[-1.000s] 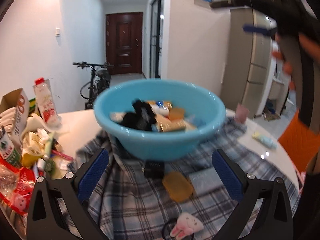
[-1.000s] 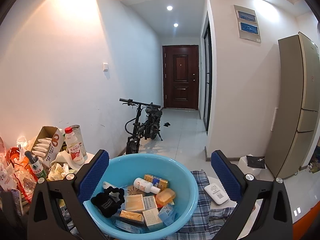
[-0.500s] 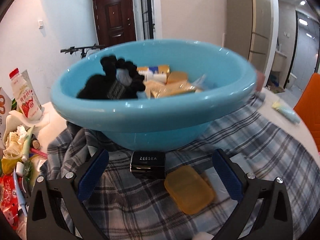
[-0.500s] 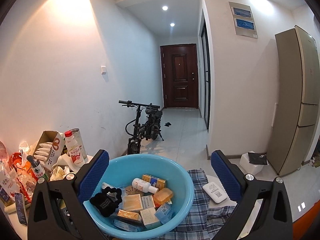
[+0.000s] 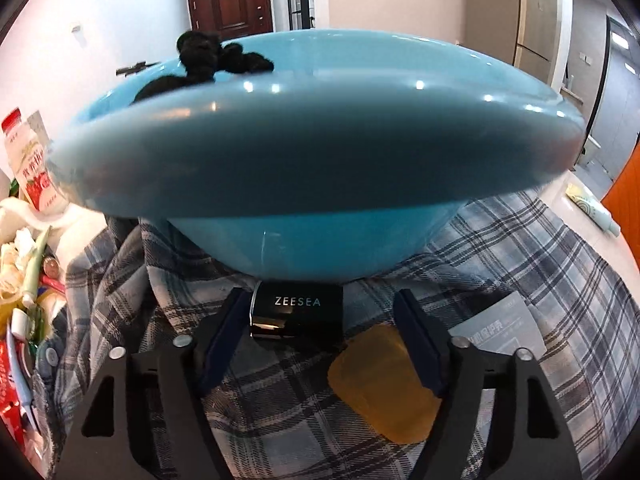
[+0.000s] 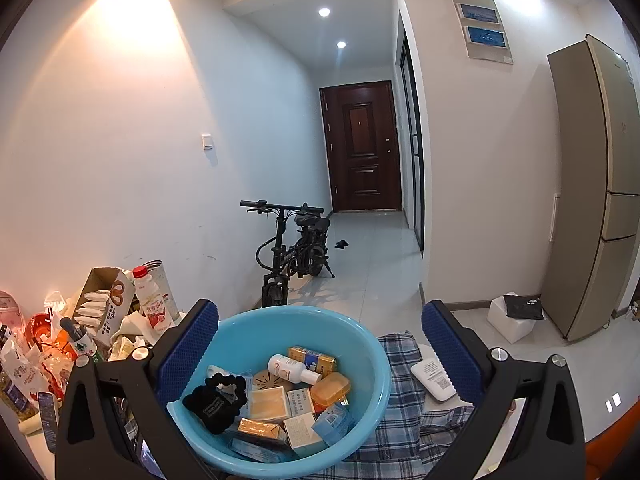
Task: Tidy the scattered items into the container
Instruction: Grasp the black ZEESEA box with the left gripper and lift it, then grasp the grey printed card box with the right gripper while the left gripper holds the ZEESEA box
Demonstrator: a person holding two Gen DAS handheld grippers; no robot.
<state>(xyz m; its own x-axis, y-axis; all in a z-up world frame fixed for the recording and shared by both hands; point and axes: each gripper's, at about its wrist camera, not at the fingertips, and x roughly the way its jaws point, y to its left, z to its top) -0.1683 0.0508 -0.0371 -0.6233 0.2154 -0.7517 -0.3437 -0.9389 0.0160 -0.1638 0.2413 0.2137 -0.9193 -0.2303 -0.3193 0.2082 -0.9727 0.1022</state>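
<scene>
Under the near rim of the blue bowl, the left gripper has come in low and close since half a second ago: the bowl now fills most of the left view and hides nearly all its contents, with only the black scrunchie showing above the rim. The left fingers, wide apart before, have narrowed to about half open and now flank the black ZEESEA case, the left one just beside or touching its end, the right one apart from it; nothing is gripped yet. The case lies on the plaid cloth against the foot of the bowl, its long axis across the view and its lettered face toward the camera. The amber soap box lies flat on the cloth just right of the case, near the right finger. The right gripper hangs above the bowl much as before, its fingers spread wide and holding nothing. In its view the bowl holds the scrunchie, a white bottle and small boxes, while a white packet lies on the counter past the cloth.
</scene>
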